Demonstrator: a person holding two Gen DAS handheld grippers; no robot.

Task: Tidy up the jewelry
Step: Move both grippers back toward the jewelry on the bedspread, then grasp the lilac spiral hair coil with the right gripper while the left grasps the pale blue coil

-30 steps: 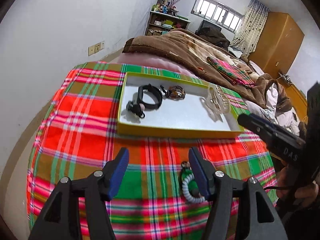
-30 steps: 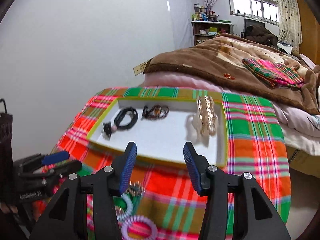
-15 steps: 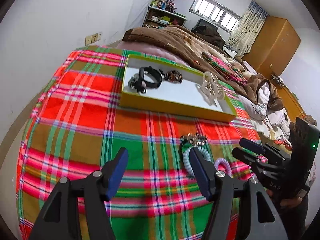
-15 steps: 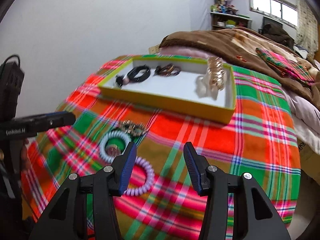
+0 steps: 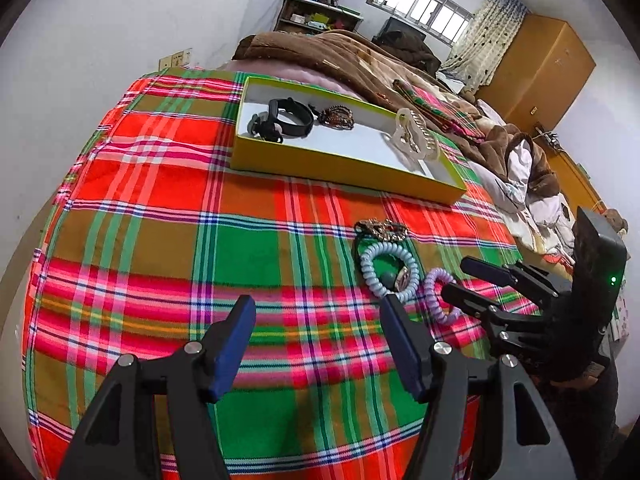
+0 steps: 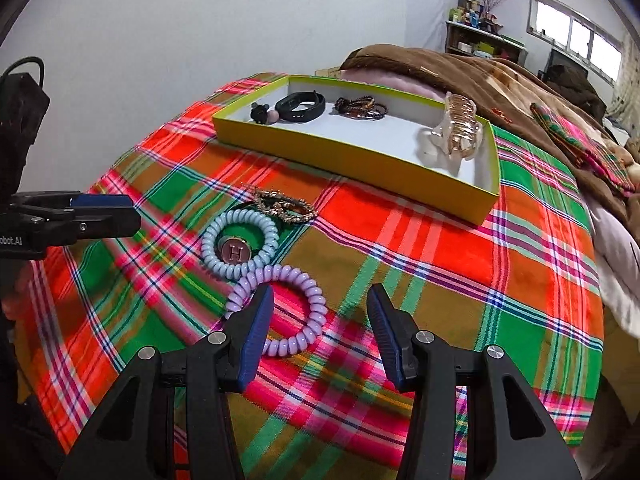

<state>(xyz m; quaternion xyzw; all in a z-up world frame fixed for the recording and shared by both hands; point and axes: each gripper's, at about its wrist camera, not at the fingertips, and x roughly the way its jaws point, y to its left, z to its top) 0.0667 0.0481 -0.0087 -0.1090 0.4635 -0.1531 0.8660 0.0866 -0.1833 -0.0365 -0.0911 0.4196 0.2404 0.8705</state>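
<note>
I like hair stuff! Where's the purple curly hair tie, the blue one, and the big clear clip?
purple hair tie [image 6: 308,336], right wrist view, lower right coils.
blue hair tie [image 6: 210,254], right wrist view, left coils.
clear clip [image 6: 458,128], right wrist view, body.

Both pictures are bright and sharp; daylight comes from the window [image 5: 424,0] at upper right, shadows are soft, edges bend strongly.

On the table [image 6: 440,260] a tray [image 6: 360,160] lies at the far side, holding a strap [image 6: 301,105], beads [image 6: 360,107] and a clip [image 6: 458,124]. Before it lie a chain [image 6: 284,204], then two coils [image 6: 240,246] [image 6: 280,308], touching. A bed [image 6: 500,76] lies behind.
</note>
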